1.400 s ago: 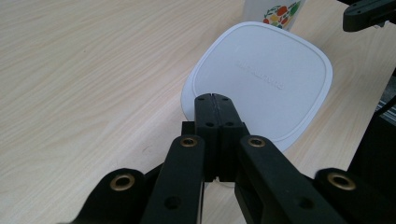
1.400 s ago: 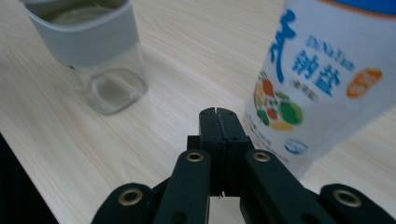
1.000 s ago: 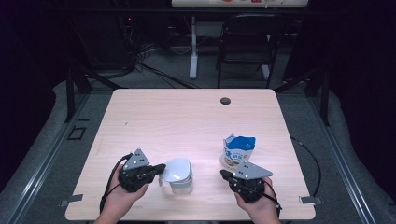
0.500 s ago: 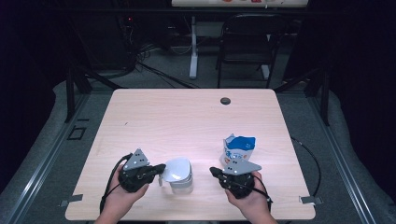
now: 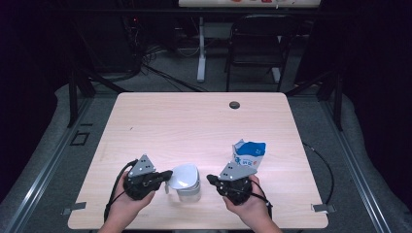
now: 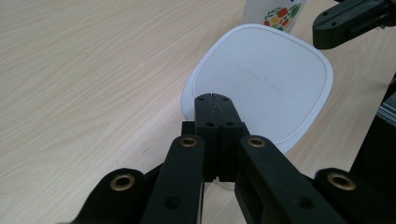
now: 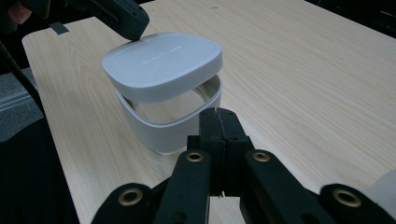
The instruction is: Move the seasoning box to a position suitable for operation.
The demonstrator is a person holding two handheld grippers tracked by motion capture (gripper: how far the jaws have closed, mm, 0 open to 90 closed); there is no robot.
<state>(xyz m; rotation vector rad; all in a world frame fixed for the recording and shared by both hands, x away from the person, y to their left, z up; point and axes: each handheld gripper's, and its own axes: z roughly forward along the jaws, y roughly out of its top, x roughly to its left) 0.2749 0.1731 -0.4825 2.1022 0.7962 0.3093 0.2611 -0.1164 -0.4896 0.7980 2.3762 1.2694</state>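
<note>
Lid (image 7: 161, 63) tilts off the white container (image 5: 188, 187) near the table's (image 5: 194, 121) front edge; your left gripper (image 5: 165, 175) pinches its rim to lift it; your right gripper (image 5: 211, 179), fingers closed and empty, points at the container's side.

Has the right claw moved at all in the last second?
Yes. In the high view the right claw has swung left, away from the blue-and-white milk carton, toward the white lidded container.
</note>
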